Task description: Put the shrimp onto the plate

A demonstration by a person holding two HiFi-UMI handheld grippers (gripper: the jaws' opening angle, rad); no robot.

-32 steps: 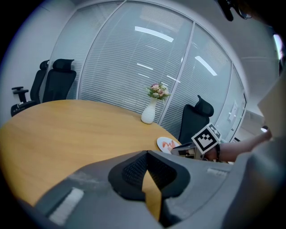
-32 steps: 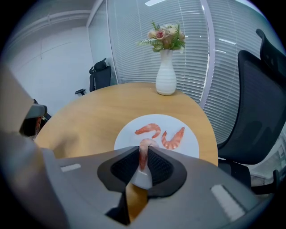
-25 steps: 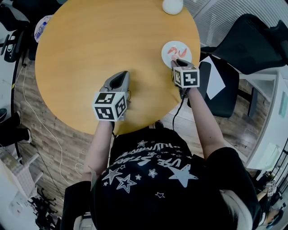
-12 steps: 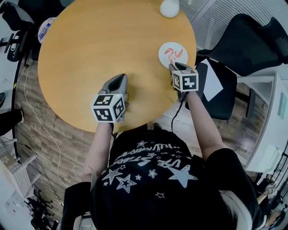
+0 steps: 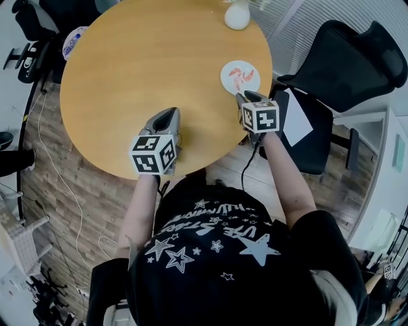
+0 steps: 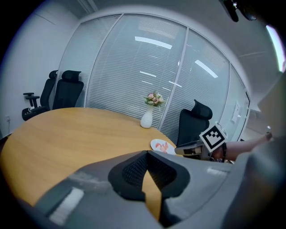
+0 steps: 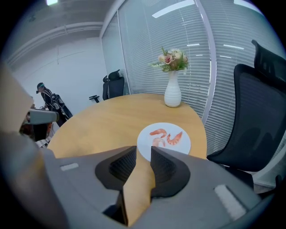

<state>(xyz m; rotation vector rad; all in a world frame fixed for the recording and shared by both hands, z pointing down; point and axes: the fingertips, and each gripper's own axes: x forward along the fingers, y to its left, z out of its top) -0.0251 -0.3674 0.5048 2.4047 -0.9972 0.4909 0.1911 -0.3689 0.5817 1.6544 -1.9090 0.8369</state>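
Observation:
A small white plate [image 5: 229,69] [image 7: 185,144] lies near the right edge of the round wooden table [image 5: 146,63]. Three orange shrimp [image 5: 240,76] [image 7: 175,138] lie on it. My right gripper [image 5: 245,96] [image 7: 144,150] hangs just short of the plate's near rim. Its jaws are open, with only bare table showing between them. My left gripper [image 5: 169,113] [image 6: 146,153] hovers over the table's near edge, well left of the plate. Its fingertips meet and nothing is between them. The plate [image 6: 156,143] also appears in the left gripper view, beside the right gripper's marker cube [image 6: 213,136].
A white vase of flowers [image 5: 236,14] [image 7: 172,91] stands at the table's far edge beyond the plate. A black office chair [image 5: 344,57] with a white sheet [image 5: 297,118] on a dark seat beside it stands right of the table. A round patterned object [image 5: 73,39] overhangs the far left edge.
The right gripper has drawn back from the plate's rim toward me, leaving the shrimp on the plate. The left gripper has stayed in place.

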